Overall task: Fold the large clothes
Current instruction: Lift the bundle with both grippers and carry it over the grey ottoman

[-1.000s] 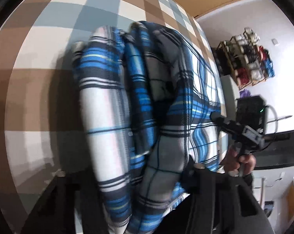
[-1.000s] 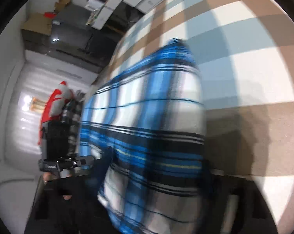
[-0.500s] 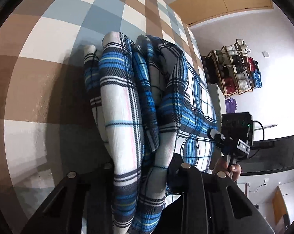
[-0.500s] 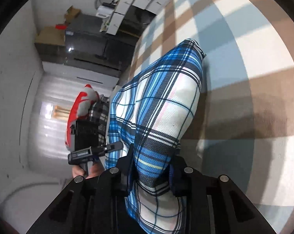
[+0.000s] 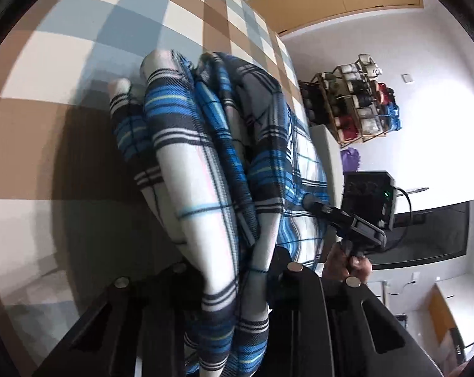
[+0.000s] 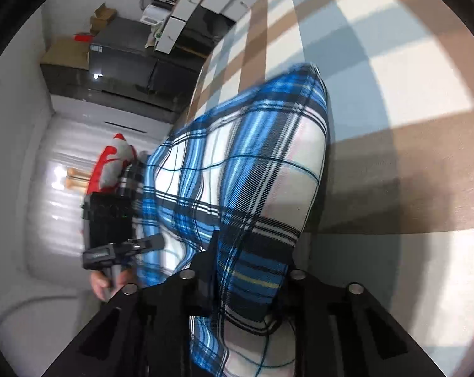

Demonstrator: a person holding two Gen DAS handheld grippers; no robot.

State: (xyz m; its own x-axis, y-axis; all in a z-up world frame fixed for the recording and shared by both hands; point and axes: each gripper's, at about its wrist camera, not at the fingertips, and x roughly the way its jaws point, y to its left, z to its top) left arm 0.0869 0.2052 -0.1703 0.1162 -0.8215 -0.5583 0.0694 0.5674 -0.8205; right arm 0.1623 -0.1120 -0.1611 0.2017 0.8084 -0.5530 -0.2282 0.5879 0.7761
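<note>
Garment, a blue, white and black plaid piece (image 5: 205,169), is bunched in several thick folds over the checked surface (image 5: 64,50), so folding looks partly done: layers are gathered, but nothing lies flat and squared yet, and smoothing and a final fold seem left. Left of the garment, bare surface runs wide toward its far side, good room for laying cloth down. Left claw (image 5: 234,282) has just been closing and now pinches a thick rolled edge of the garment between its jaws. Right of the garment, the surface edge sits close, with a shelf rack (image 5: 353,103) beyond. Right claw (image 6: 252,286) has likewise just been closing and grips the garment's other bunched end, narrow; more bare surface lies to its right.
</note>
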